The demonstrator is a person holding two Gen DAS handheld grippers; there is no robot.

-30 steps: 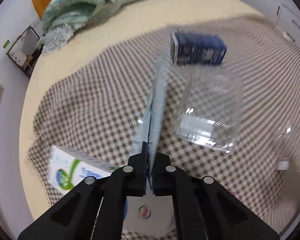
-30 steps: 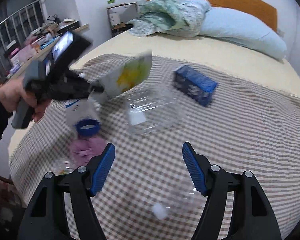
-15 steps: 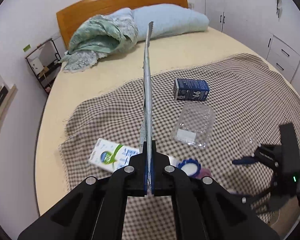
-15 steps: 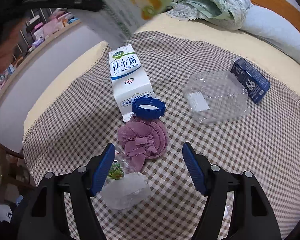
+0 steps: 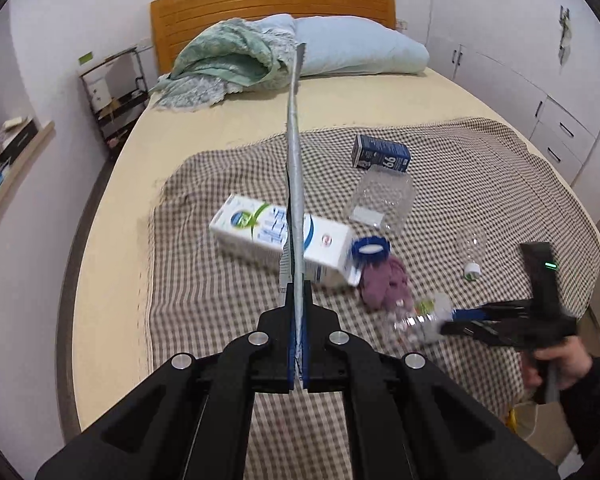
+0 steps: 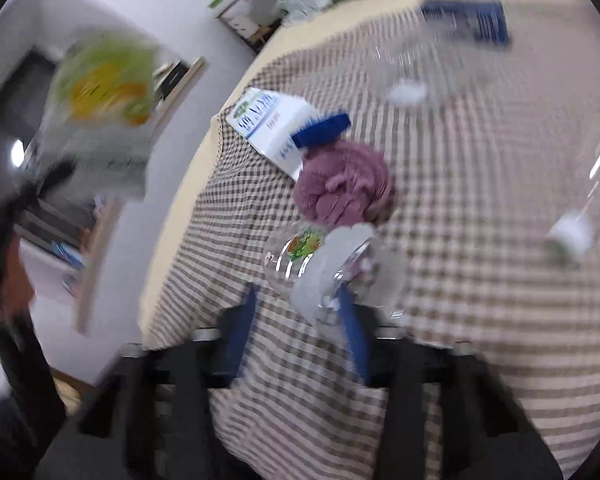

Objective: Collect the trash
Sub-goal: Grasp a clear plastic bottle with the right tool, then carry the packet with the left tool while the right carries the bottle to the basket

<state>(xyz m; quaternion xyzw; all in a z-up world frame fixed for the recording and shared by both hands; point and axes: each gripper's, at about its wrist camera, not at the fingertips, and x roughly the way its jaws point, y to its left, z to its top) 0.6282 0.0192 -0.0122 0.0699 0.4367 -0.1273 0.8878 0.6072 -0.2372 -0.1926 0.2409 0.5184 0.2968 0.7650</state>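
Gripper [image 5: 298, 344] level, pinching upright wrapper [image 5: 294, 168]

Even, soft indoor light, fairly bright, no hard shadows. Left wrist view is sharp mid-frame; heavy fisheye bending and black corners at the edges, slight blur on the right gripper [image 5: 456, 318]. Right wrist view is badly motion-blurred all over: checked cloth [image 6: 480, 280] smeared, carton [image 6: 268, 124] text unreadable. Small glints on the clear bottle [image 6: 332, 264].

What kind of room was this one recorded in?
Most likely a bedroom: a bed with a wooden headboard, a pale blue pillow, and white built-in wardrobes along the wall.
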